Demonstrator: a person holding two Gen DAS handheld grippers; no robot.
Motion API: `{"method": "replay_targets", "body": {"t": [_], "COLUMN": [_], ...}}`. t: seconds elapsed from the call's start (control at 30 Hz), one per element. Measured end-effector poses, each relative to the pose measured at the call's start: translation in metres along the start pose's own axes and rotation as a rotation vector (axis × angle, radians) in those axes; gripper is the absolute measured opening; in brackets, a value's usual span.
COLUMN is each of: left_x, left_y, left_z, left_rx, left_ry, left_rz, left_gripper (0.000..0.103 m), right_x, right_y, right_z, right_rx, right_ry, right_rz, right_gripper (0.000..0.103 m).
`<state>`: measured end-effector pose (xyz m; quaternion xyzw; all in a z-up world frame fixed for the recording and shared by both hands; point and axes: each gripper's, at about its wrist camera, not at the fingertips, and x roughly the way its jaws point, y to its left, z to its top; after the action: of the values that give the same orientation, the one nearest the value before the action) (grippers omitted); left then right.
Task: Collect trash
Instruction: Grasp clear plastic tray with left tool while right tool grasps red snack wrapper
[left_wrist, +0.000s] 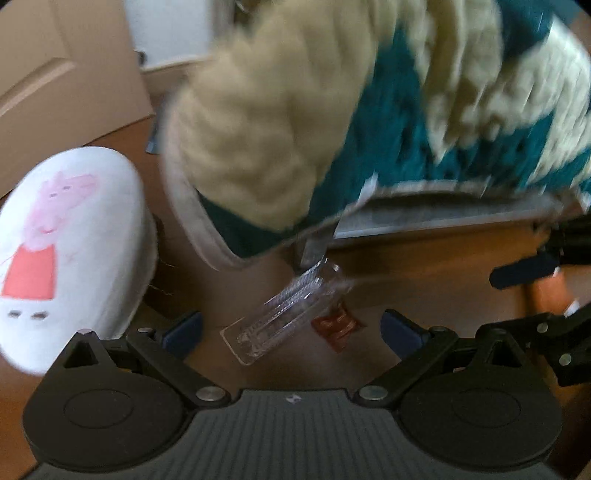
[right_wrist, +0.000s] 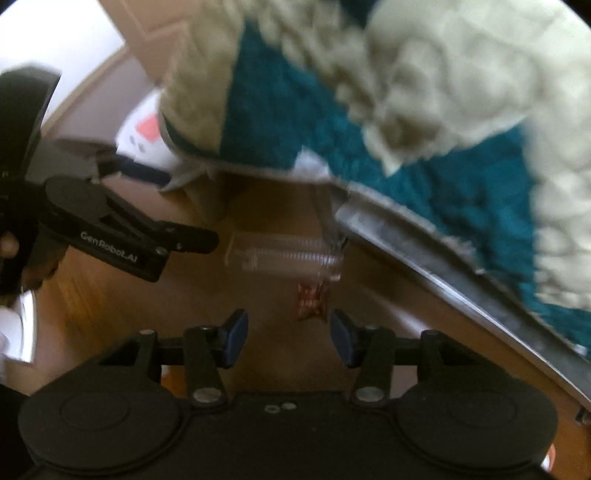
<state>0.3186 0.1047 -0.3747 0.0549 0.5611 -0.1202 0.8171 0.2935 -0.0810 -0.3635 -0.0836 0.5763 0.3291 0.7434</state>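
Note:
A clear plastic tray (left_wrist: 284, 314) lies on the brown wooden floor, one end under the edge of a cream and teal knitted blanket (left_wrist: 295, 129). A small red wrapper (left_wrist: 336, 326) lies beside it. My left gripper (left_wrist: 291, 332) stands open just above the tray, its blue pads (left_wrist: 183, 330) wide on either side. In the right wrist view the same clear plastic tray (right_wrist: 280, 254) and red wrapper (right_wrist: 312, 301) lie ahead of my right gripper (right_wrist: 290, 336), which is open with nothing between its pads. The left gripper (right_wrist: 155, 236) shows at the left there.
A white round cushion with a pink cartoon pig (left_wrist: 62, 251) sits on the floor at the left. A metal bed-frame rail (right_wrist: 461, 295) runs under the blanket's edge. A beige door (left_wrist: 55, 74) stands behind. Bare floor (right_wrist: 110, 314) lies around the trash.

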Motion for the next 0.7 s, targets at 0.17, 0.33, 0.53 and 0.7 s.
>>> {"method": "replay_targets", "body": {"t": [0.17,0.33,0.53,0.7], "left_x": [0.058,0.111,0.159,0.178], "left_y": [0.010,0.017,0.021,0.022], "left_z": [-0.005,-0.015,-0.026,-0.028], "left_rx": [0.089,0.186,0.264,0.275], "left_ry": [0.058,0.111,0.179,0.197], "left_rz": [-0.002,0.010,0.014,-0.011], "left_gripper": [0.103,0.103,0.103,0.100], "right_x": [0.058,0.110,0.159,0.188], "right_y": [-0.008,-0.012,-0.015,-0.015], "right_z": [-0.003,-0.004,-0.001,0.007], "right_rx": [-0.043,-0.063,-0.083,-0.086], "right_ry": [0.075,0.130,0.164,0.179], "right_rz": [0.003,0.012,0.001,-0.010], "right_gripper": [0.049,0.049,0.049,0.049]}}
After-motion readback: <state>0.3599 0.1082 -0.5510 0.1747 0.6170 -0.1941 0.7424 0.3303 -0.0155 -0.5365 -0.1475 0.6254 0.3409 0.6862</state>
